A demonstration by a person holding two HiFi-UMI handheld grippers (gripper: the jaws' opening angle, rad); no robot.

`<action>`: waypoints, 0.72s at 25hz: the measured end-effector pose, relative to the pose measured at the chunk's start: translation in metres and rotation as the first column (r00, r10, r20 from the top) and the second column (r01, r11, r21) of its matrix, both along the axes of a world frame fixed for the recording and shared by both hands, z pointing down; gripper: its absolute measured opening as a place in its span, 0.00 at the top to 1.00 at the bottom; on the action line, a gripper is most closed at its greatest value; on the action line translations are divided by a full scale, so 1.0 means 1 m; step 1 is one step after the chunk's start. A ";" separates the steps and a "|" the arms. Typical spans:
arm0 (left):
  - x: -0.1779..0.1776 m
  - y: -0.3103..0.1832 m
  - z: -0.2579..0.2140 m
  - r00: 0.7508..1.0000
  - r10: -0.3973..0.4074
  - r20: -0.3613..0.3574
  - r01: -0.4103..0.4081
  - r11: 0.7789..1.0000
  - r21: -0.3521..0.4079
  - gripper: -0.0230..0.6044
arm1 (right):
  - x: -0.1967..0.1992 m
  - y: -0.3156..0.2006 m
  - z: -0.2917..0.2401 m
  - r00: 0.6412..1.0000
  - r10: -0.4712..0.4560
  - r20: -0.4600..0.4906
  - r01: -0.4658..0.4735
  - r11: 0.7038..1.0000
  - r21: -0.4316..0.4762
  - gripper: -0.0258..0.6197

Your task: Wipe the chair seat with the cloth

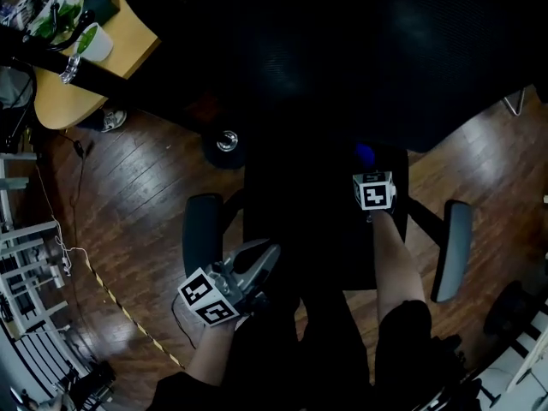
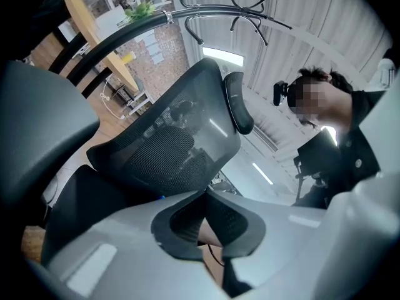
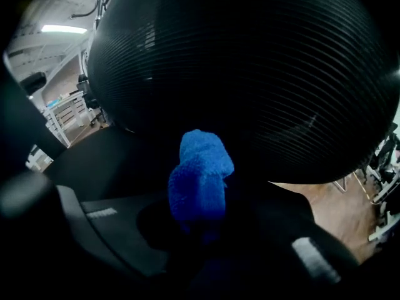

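The head view looks steeply down on the chair seat [image 1: 317, 229]. From 7 o'clock there, the left gripper view faces up at the backrest [image 2: 181, 136]; the right gripper view sits very near it.

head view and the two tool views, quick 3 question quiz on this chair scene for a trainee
1. True or false: the left tool holds the cloth.
2. What colour is the cloth? A red, B blue, C white.
3. Fill in: the head view shows ___ armrests on the chair.

Key: 1 false, the left tool is shut on nothing and the right tool is shut on the cloth; 2 B; 3 two.
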State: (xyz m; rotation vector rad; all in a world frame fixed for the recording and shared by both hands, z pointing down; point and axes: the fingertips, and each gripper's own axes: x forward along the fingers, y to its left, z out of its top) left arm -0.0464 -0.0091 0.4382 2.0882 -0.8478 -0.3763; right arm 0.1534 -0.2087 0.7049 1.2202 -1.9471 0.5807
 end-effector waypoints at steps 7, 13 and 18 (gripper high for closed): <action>0.005 -0.010 0.006 1.000 0.022 0.007 -0.022 1.000 -0.006 0.98 | 0.085 0.004 -0.014 0.988 0.092 -0.124 -0.089 0.996 0.033 0.91; 0.008 -0.010 0.009 0.999 0.035 0.008 -0.035 0.999 -0.011 0.98 | 0.122 0.004 -0.024 0.976 0.190 -0.106 -0.185 0.981 0.051 0.91; 0.009 -0.007 0.002 1.000 0.026 0.005 -0.026 1.000 -0.001 0.98 | 0.132 0.002 -0.025 0.976 0.213 -0.050 -0.211 0.976 0.052 0.91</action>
